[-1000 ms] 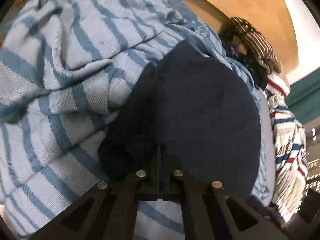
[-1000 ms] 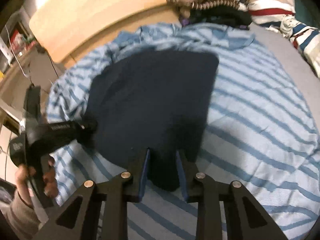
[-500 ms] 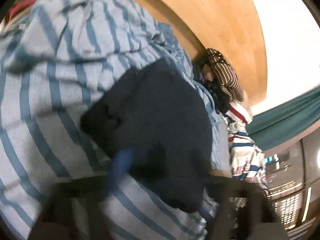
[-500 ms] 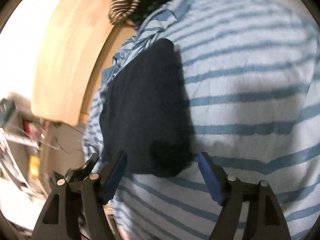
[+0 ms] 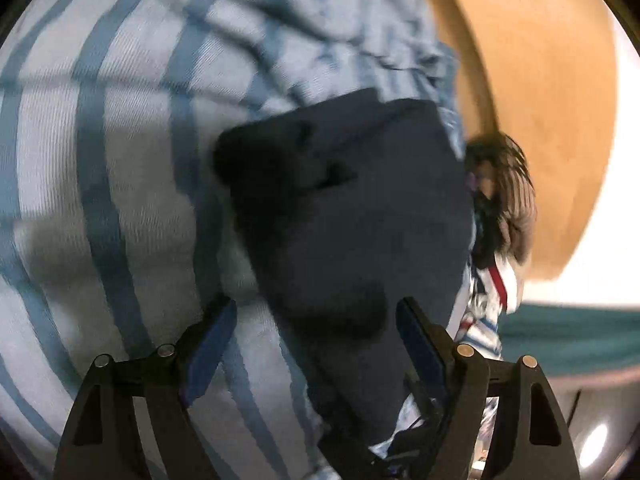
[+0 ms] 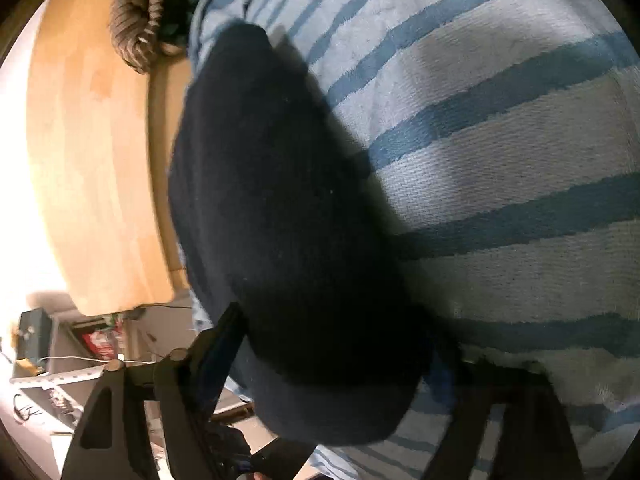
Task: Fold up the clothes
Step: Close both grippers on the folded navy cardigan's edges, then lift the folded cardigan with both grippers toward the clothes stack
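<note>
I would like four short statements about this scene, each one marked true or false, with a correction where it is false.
1. The dark navy garment lies on a blue-striped blanket. True.
2. The left gripper is shut on the garment. False: its jaws stand wide open.
3. A brown striped cloth lies beside the wooden headboard. True.
4. The blanket's stripes are red. False: they are blue on a pale ground.
</note>
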The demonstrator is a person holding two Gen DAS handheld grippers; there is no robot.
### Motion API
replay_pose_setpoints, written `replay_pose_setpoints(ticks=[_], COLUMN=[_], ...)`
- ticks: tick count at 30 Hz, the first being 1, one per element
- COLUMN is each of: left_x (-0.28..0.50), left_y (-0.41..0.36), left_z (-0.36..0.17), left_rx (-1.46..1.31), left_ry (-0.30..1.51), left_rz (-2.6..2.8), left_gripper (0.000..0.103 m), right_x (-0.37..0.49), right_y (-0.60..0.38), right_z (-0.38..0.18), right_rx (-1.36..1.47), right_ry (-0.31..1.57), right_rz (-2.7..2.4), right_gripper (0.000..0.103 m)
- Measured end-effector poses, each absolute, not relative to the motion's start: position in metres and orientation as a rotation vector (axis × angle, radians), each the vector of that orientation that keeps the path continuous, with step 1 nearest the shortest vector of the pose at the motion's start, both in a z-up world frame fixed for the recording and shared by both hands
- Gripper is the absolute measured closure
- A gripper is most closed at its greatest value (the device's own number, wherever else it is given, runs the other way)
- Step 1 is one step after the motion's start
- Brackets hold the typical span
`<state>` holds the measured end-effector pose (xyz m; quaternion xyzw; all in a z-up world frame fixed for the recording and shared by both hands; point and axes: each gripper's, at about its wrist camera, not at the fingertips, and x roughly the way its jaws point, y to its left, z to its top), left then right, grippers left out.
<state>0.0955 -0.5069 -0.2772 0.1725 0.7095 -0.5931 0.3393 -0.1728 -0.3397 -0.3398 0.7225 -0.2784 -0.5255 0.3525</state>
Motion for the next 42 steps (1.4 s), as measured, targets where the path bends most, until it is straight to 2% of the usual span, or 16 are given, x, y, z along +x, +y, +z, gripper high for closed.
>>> replay_pose_setpoints(ticks=[1,4,6,10,13,15,16,17,19,22,27,31,37,38,40,42], left_x=[0.096,0.097,0.095,0.078,0.072,0.069,0.066,0.063,0.063,0.067,0.068,0.07,0.075,0.075,0.075,0.073], left_y=[-0.506,-0.502,-0.498,-0.497,-0.503,-0.51,-0.513,-0.516,-0.518,-0.52,-0.524,-0.523,-0.524,-0.524,-0.523,-0.52], left_z=[-0.28,-0.285,-0.289,-0.298,-0.299,-0.297,-0.298,-0.296,-0.289,-0.284,-0.286,-0.288,-0.296,-0.296,-0.295,-0.29], left_rx=[0.426,0.314,0.231,0.19,0.17,0.194,0.238,0.283,0.308,0.295,0.309,0.316,0.333,0.332,0.329,0.335], left_ry=[1.87,1.969,2.047,2.154,2.126,2.072,2.063,2.045,2.025,2.075,2.111,2.108,2.115,2.11,2.096,2.06], left_rz=[-1.512,-1.447,-1.413,-1.377,-1.395,-1.41,-1.415,-1.422,-1.449,-1.456,-1.427,-1.427,-1.416,-1.414,-1.403,-1.417], left_gripper=[0.022,0.022,0.021,0.021,0.021,0.029,0.052,0.062,0.071,0.074,0.074,0.074,0.074,0.074,0.075,0.076], right_x=[-0.172,-0.171,-0.173,-0.179,-0.183,-0.184,-0.184,-0.183,-0.184,-0.191,-0.226,-0.242,-0.234,-0.231,-0.227,-0.224], right_y=[-0.342,-0.342,-0.346,-0.361,-0.362,-0.359,-0.357,-0.354,-0.345,-0.335,-0.34,-0.367,-0.428,-0.436,-0.448,-0.452], right_z=[-0.335,-0.317,-0.306,-0.288,-0.289,-0.294,-0.296,-0.297,-0.299,-0.304,-0.326,-0.329,-0.33,-0.327,-0.318,-0.304], right_rx=[1.869,1.841,1.824,1.793,1.807,1.818,1.82,1.817,1.768,1.69,1.727,1.721,1.732,1.73,1.708,1.662], right_ry=[-0.705,-0.761,-0.821,-0.792,-0.806,-0.802,-0.789,-0.757,-0.662,-0.589,-0.622,-0.557,-0.313,-0.271,-0.169,-0.099], right_rz=[-1.356,-1.309,-1.254,-1.224,-1.199,-1.187,-1.186,-1.193,-1.215,-1.257,-1.223,-1.237,-1.268,-1.273,-1.287,-1.301], right_gripper=[0.038,0.048,0.049,0.049,0.049,0.049,0.049,0.048,0.032,0.02,0.019,0.018,0.014,0.016,0.04,0.051])
